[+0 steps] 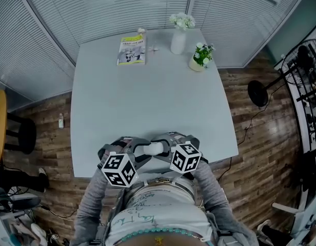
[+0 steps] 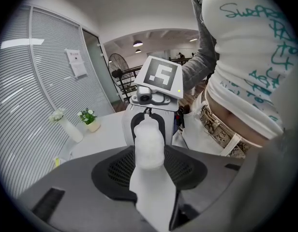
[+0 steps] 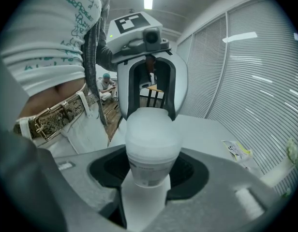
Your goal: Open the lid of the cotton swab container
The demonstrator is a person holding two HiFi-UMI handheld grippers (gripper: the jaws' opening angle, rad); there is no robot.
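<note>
Holding the swab container [image 1: 154,148] with left gripper [image 1: 143,149] and right gripper [image 1: 165,149] fingers clamped on opposite ends; next, pull the lid [image 3: 149,122] free.

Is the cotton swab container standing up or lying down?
Lying down: the container stretches sideways, one end in the left gripper, the other in the right gripper.

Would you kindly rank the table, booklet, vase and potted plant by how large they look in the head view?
1. table
2. booklet
3. vase and potted plant: they look about the same size, so I would not rank one above the other.
</note>
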